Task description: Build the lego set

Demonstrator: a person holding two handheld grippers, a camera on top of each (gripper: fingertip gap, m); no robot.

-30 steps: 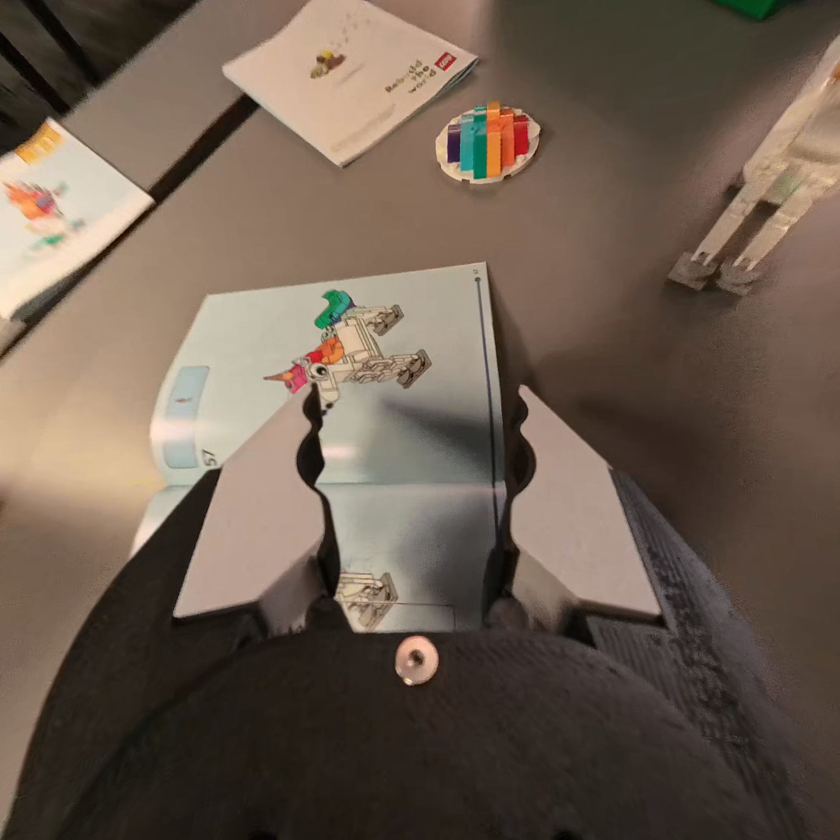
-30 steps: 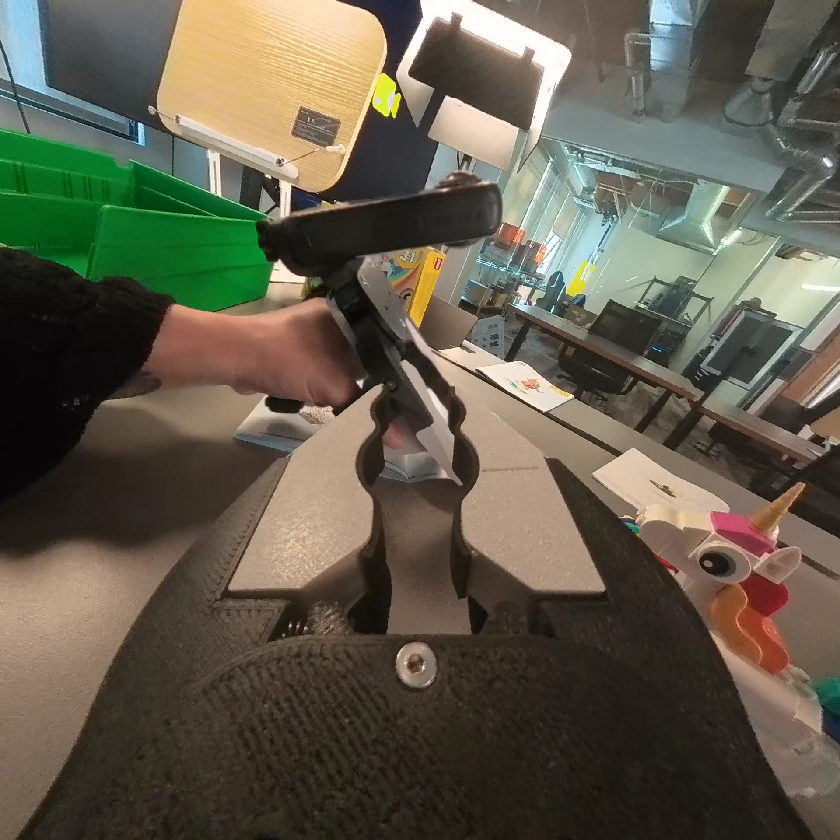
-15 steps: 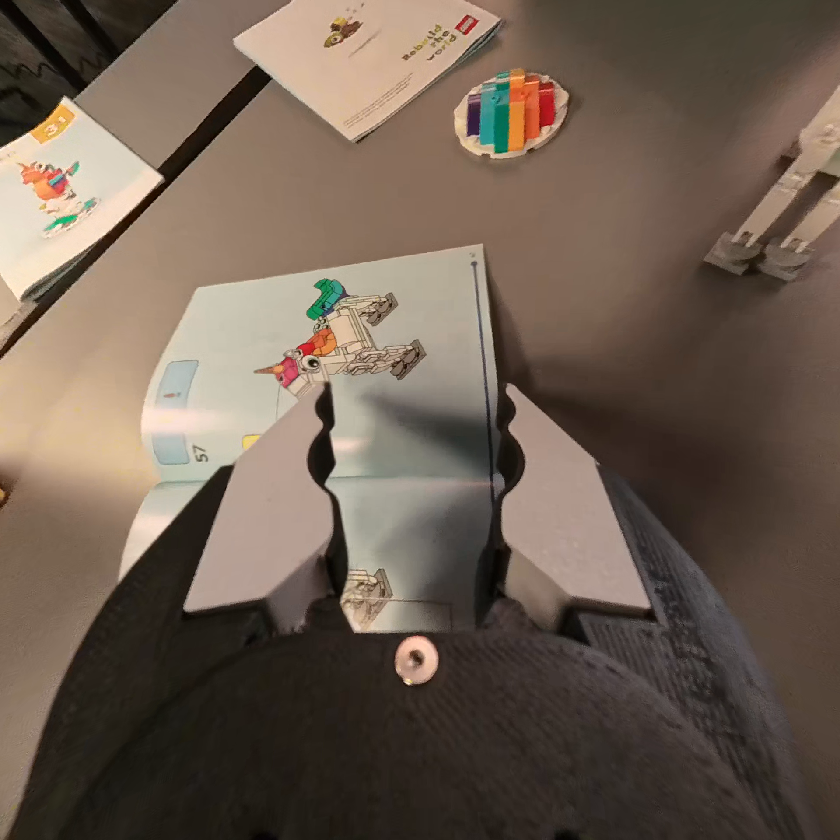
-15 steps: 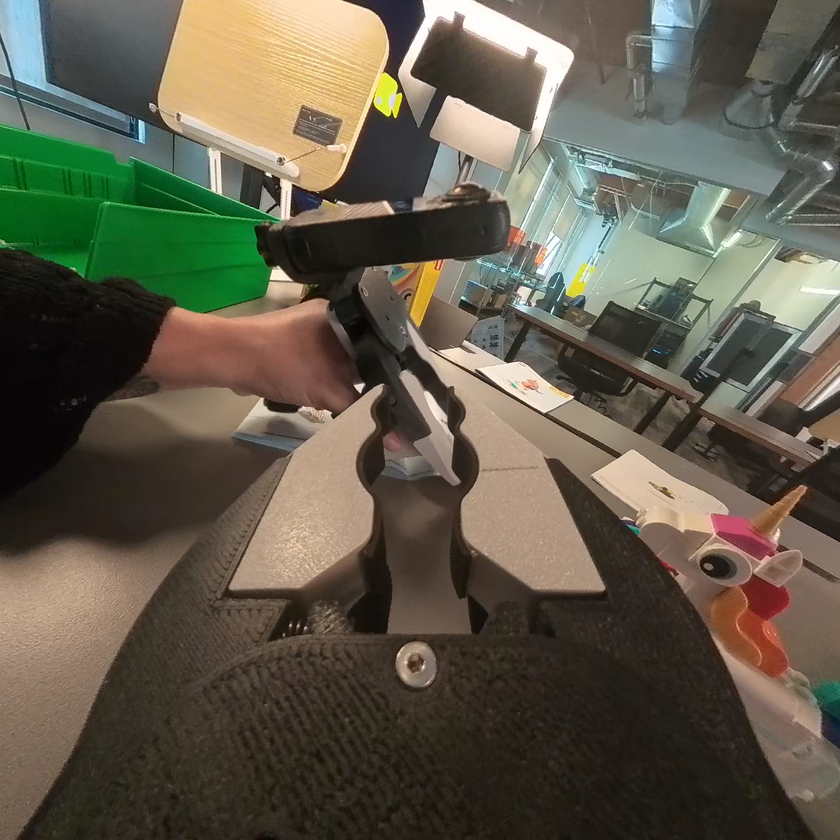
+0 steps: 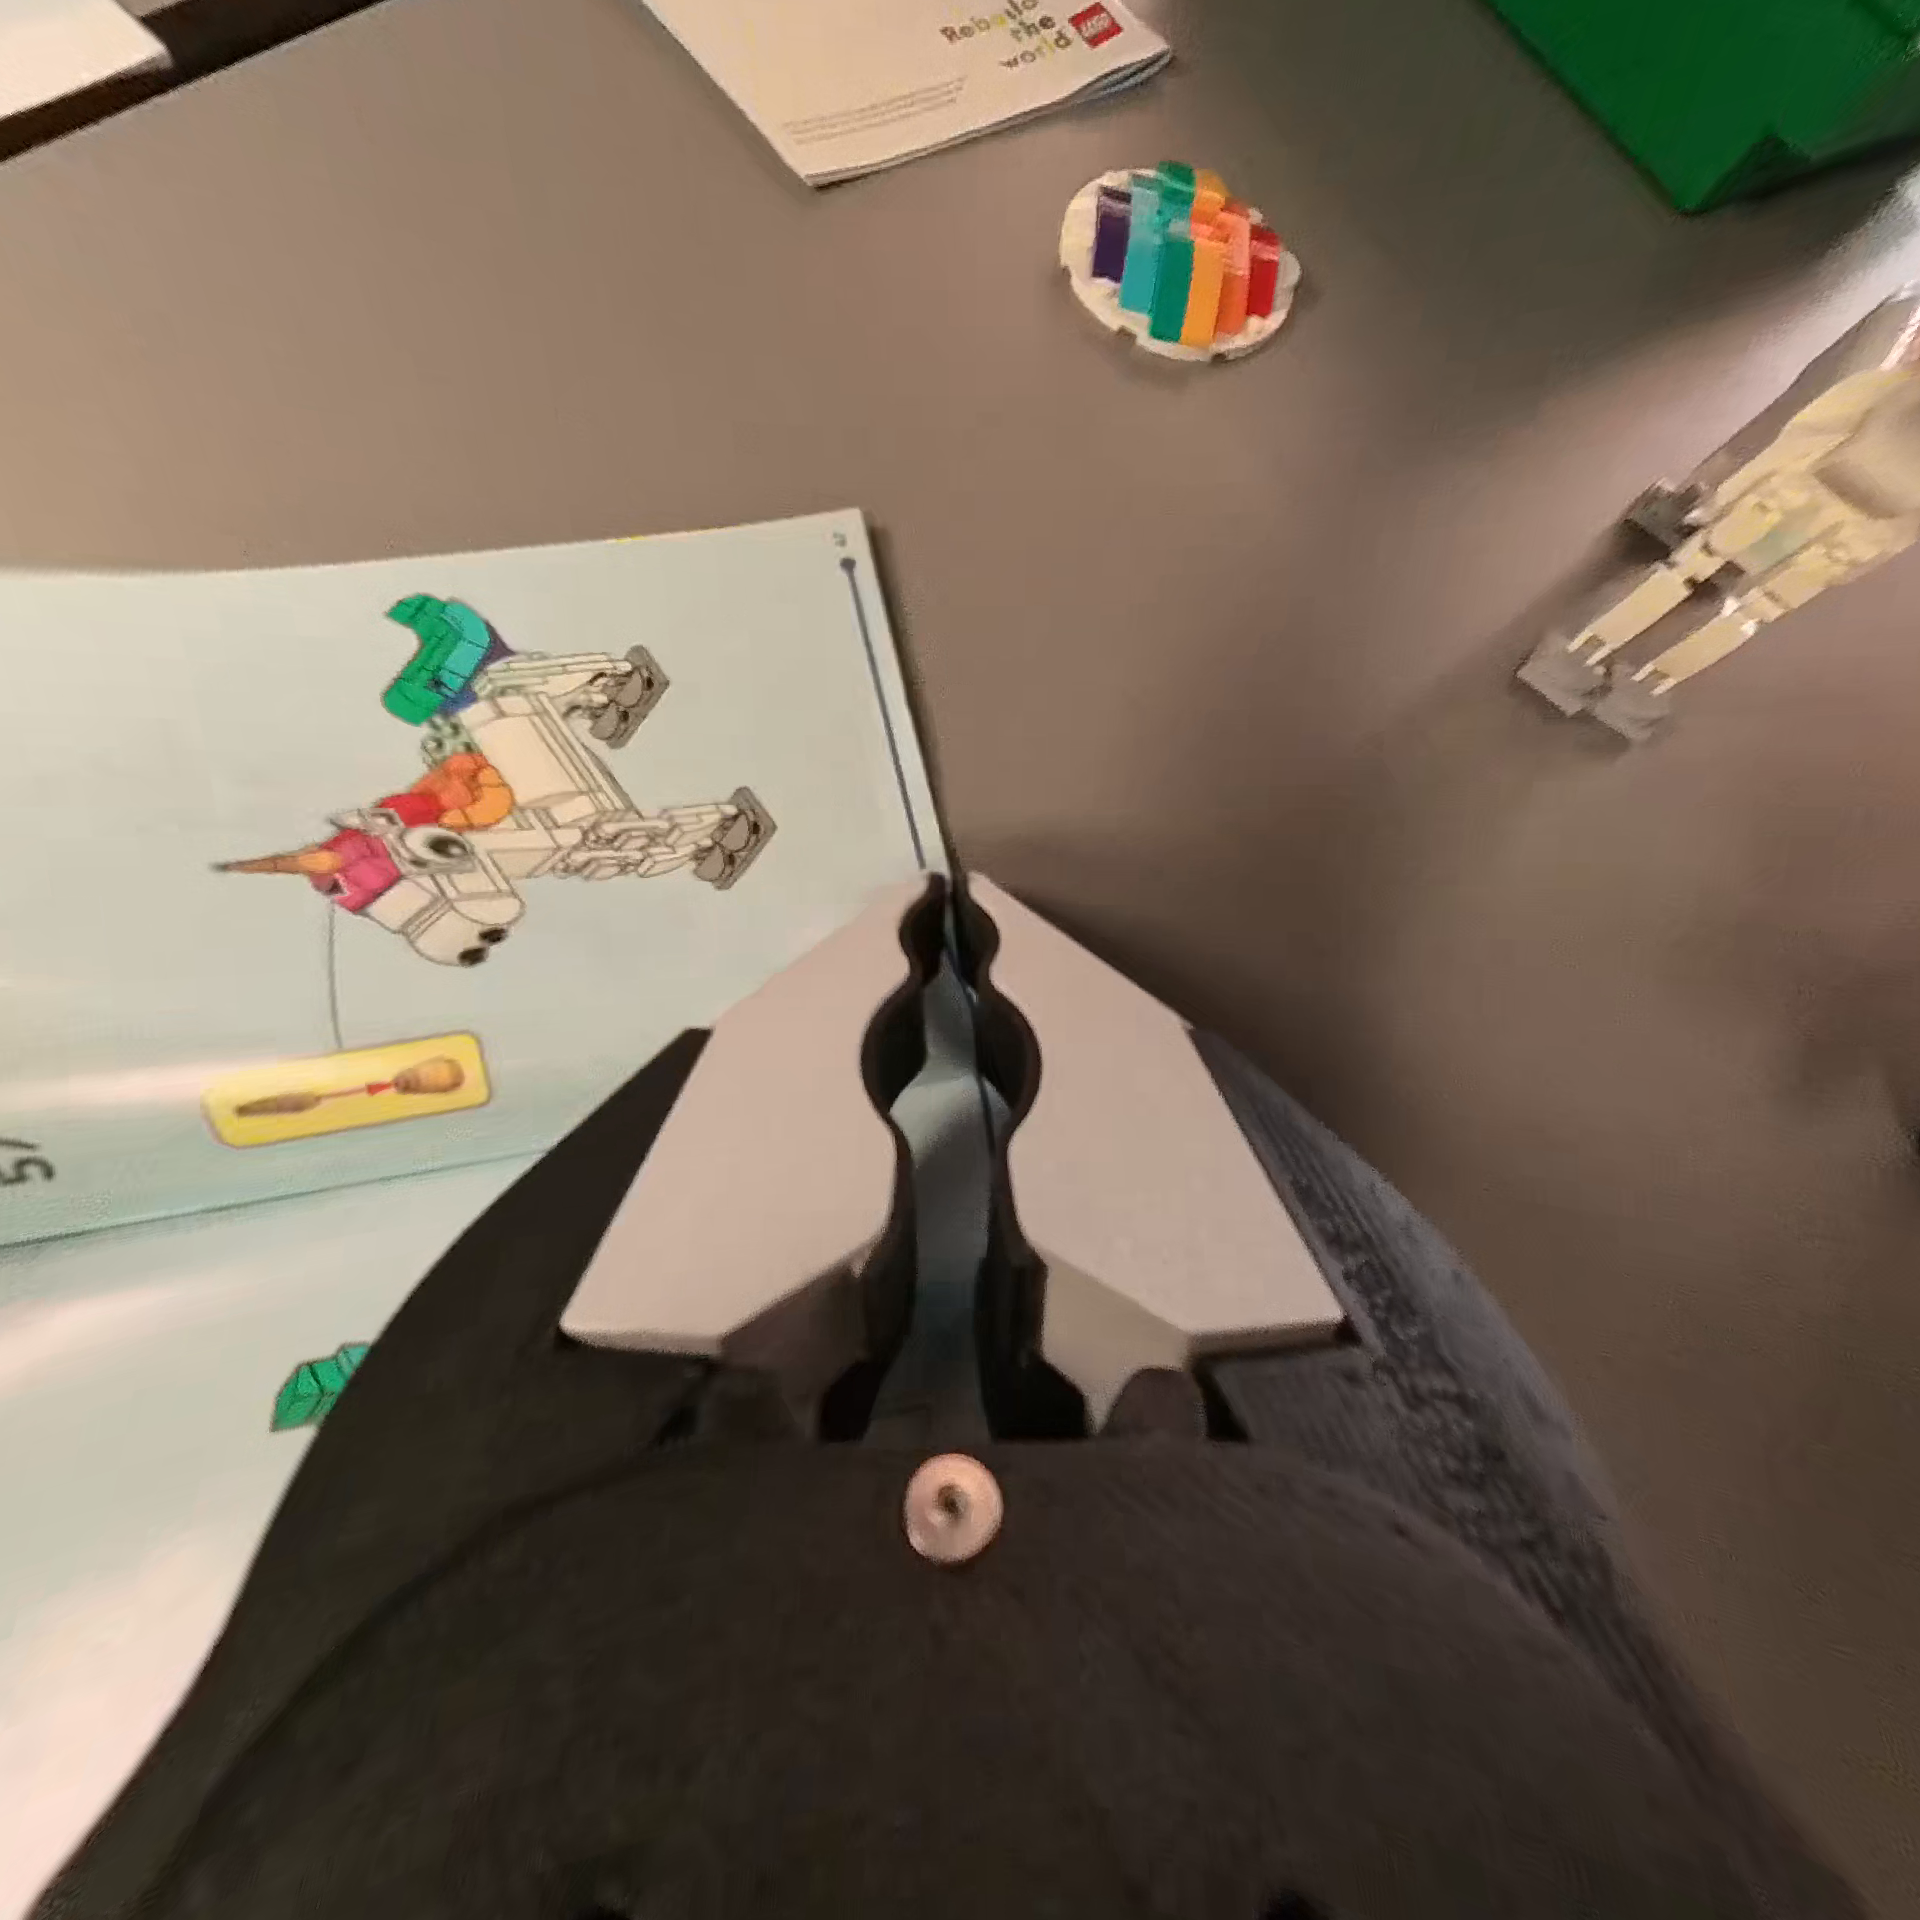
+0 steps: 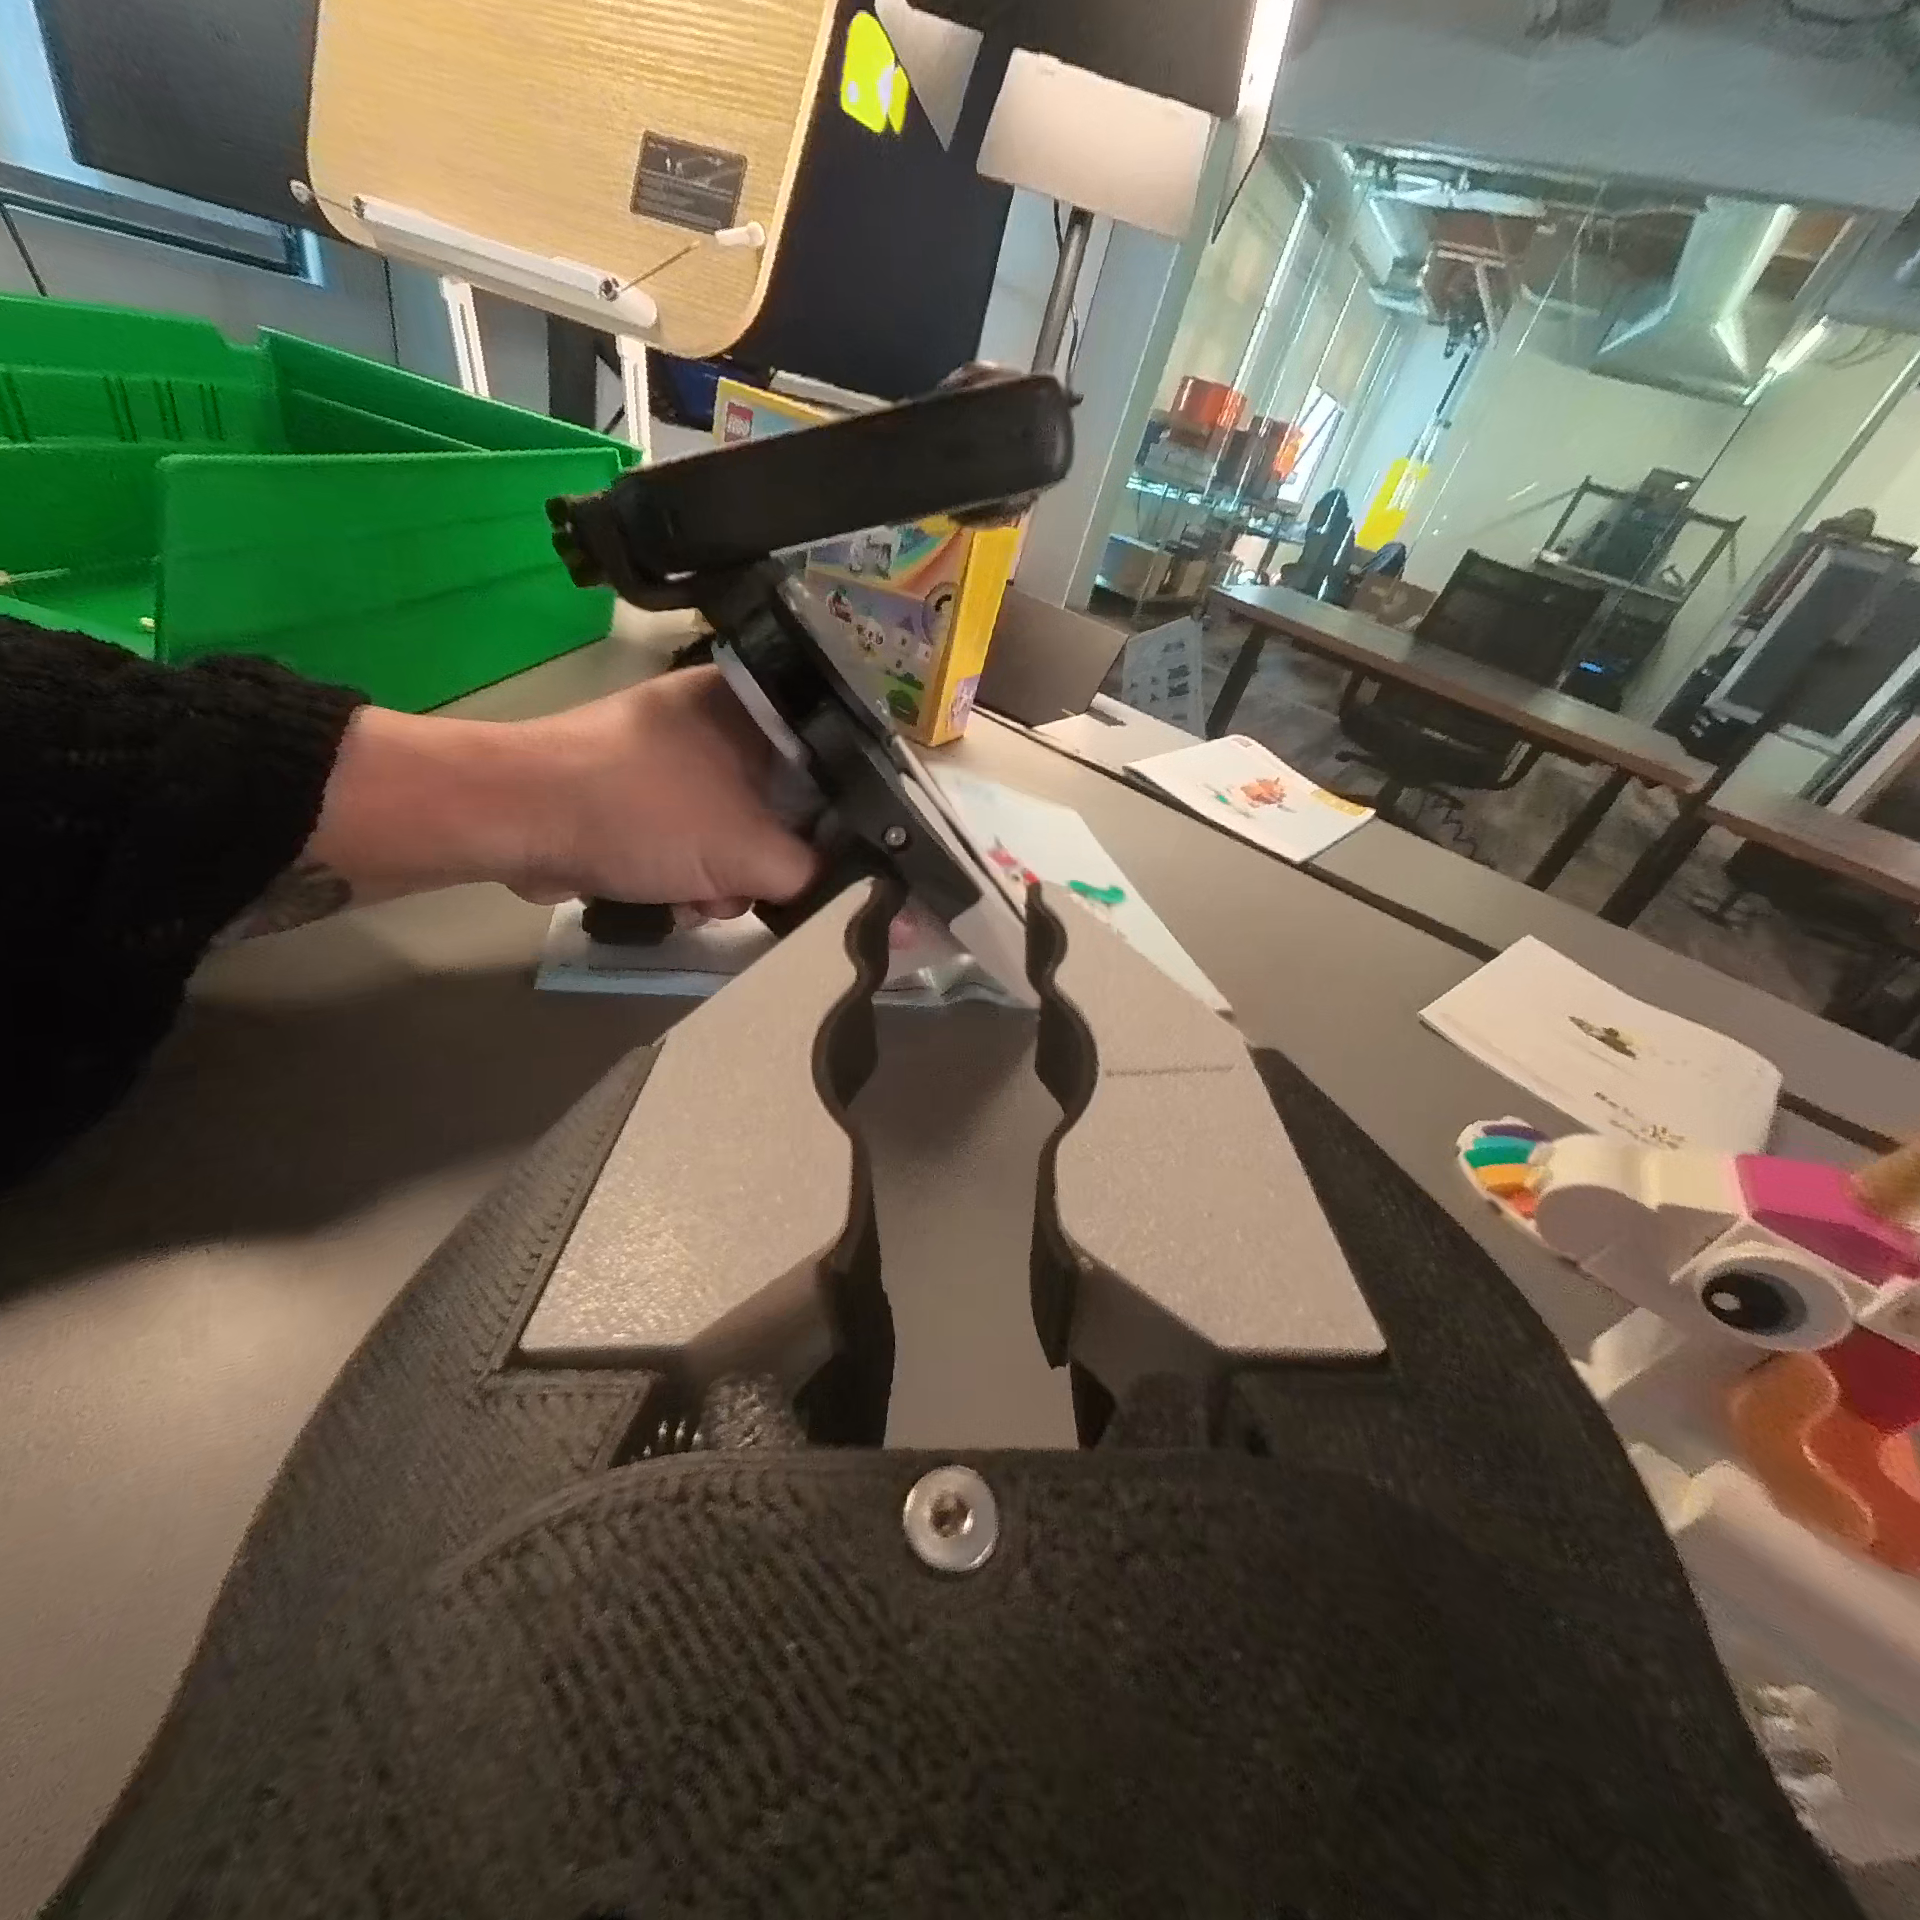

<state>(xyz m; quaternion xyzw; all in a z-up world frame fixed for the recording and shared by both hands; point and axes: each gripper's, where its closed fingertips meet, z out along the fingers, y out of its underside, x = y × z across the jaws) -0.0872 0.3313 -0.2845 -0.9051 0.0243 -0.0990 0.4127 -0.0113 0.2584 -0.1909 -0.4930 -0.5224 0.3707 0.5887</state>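
The open instruction booklet [image 5: 436, 831] lies on the grey table, showing a light blue page with a unicorn picture. My left gripper [image 5: 948, 885] is shut on the right edge of that page, and the paper runs between the fingers. The right wrist view shows that gripper [image 6: 997, 935] held by a hand [image 6: 623, 810], with the page [image 6: 1091, 894] lifted off the booklet. My right gripper [image 6: 951, 920] is open and empty, low over the table, pointing at the left gripper. The built lego unicorn [image 6: 1745, 1288] stands just right of it; its white legs [image 5: 1683, 613] show in the left wrist view.
A round white lego plate with rainbow bricks [image 5: 1184, 260] lies beyond the booklet and also shows in the right wrist view [image 6: 1501, 1164]. A white leaflet [image 5: 904, 73] lies farther back. Green bins [image 6: 312, 520], a yellow lego box [image 6: 935, 623] and another booklet [image 6: 1247, 800] stand behind. The built lego unicorn [image 6: 1745, 1288] sits 12 cm or so from the ends of my right fingers.
My left gripper has moved right to the page's edge and closed on it. The page now lifts from the booklet. The right gripper has stayed open and shifted only slightly.
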